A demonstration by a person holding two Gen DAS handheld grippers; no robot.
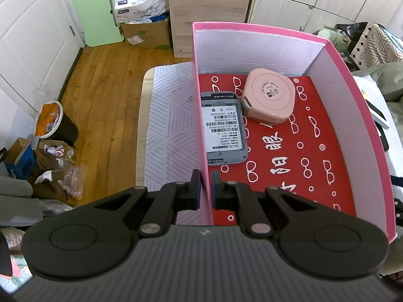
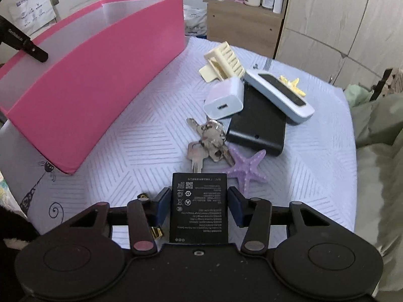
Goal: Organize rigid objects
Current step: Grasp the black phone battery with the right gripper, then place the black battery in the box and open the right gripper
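Note:
My left gripper [image 1: 206, 176] is shut on the left wall of the pink box [image 1: 352, 100], one finger on each side of the wall. On the box's red patterned floor lie a grey device [image 1: 223, 128] with a label and a pink tape measure [image 1: 269, 95]. In the right wrist view my right gripper [image 2: 199, 193] is shut on a flat black battery [image 2: 199, 206], its pads against the two long edges. The battery lies low over the table's front. The pink box [image 2: 100, 80] stands to the left, and a black part of the left gripper reaches over its rim.
Beyond the battery lie a bunch of keys [image 2: 209, 138], a purple starfish [image 2: 245, 168], a white charger [image 2: 224, 98], a black case [image 2: 259, 128], a pale blue device [image 2: 279, 95] with a yellow starfish [image 2: 293, 85] on it, and a cream plastic part [image 2: 224, 61]. A small gold object [image 2: 156, 231] lies by my left finger.

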